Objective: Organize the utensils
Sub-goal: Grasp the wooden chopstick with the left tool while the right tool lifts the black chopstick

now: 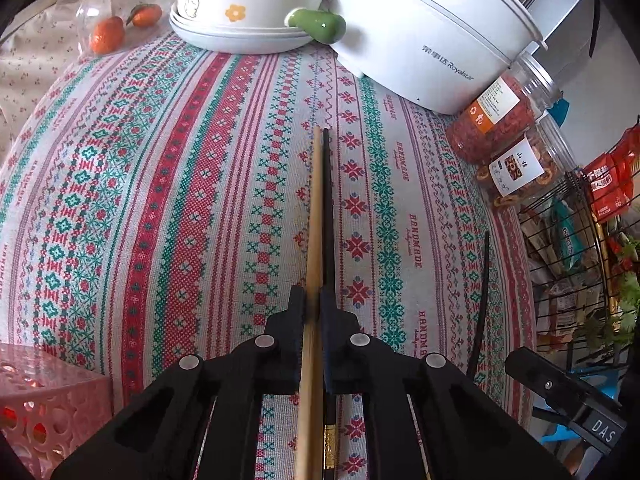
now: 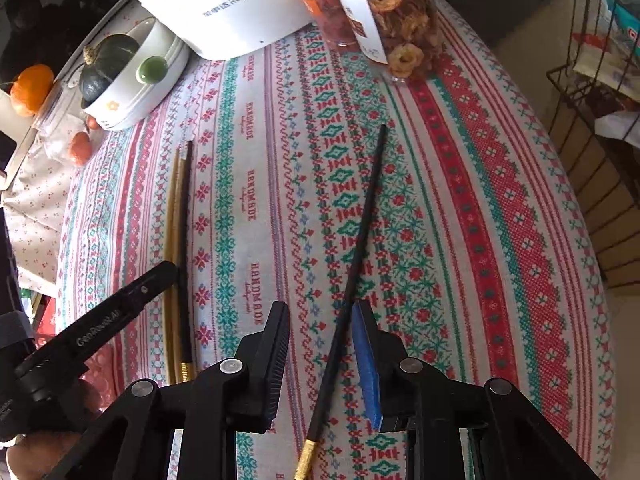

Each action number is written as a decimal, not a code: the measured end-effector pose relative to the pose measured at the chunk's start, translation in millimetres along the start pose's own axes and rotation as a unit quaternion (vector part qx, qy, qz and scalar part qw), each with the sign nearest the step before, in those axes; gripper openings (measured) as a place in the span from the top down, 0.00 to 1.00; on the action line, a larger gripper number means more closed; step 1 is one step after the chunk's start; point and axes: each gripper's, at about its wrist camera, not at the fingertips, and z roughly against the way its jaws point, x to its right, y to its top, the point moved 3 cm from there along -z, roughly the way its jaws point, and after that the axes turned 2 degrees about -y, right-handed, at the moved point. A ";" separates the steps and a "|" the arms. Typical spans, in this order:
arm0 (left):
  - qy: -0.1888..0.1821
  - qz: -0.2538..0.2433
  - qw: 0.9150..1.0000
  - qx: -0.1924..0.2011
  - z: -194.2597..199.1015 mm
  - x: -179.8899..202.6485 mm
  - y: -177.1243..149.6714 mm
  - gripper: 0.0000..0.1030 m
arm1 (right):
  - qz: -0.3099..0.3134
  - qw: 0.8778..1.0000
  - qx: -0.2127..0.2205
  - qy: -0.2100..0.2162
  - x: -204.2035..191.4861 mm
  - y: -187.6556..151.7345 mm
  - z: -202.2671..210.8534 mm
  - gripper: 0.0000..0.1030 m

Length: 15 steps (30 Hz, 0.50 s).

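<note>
My left gripper [image 1: 313, 300] is shut on a wooden chopstick [image 1: 315, 216] and a black chopstick [image 1: 328, 208], both pointing forward over the patterned tablecloth. In the right wrist view the same pair [image 2: 180, 248] lies at the left, under the left gripper [image 2: 120, 300]. My right gripper [image 2: 322, 312] is open, its jaws on either side of a single black chopstick [image 2: 360, 232] with a gold end that lies on the cloth. That chopstick also shows in the left wrist view [image 1: 482, 300] at the right.
A pink perforated basket [image 1: 40, 404] sits at the lower left. At the back stand a white bowl [image 1: 248, 12] with a dark squash, tangerines [image 1: 107, 34], a white Royalstar cooker [image 1: 432, 36] and two jars of dried fruit [image 1: 504, 136]. A black wire rack [image 1: 572, 264] stands beyond the right table edge.
</note>
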 end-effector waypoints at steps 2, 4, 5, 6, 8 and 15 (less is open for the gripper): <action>-0.006 0.002 1.000 0.003 1.8 1.3 -5.6 0.93 | -0.008 1.000 -0.002 -0.004 5.3 -0.2 -0.9 0.71; -0.026 0.014 1.000 -0.003 8.0 3.8 -20.1 0.93 | -0.011 1.000 -0.003 -0.004 7.7 -0.1 -0.8 0.71; -0.028 0.011 1.000 -0.004 12.3 6.4 -26.9 0.93 | -0.010 1.000 -0.002 -0.004 7.8 0.0 -1.0 0.71; -0.028 0.005 1.000 0.002 18.8 8.9 -32.7 0.93 | -0.007 1.000 -0.003 -0.005 7.0 0.0 -1.3 0.71; -0.035 -0.011 0.999 0.025 35.1 14.5 -38.6 0.93 | 0.000 1.000 -0.007 -0.008 4.6 -0.6 -4.6 0.71; -0.097 -0.047 0.992 0.058 94.9 26.7 -56.3 0.93 | 0.010 0.999 -0.017 -0.025 -1.9 0.6 -32.0 0.71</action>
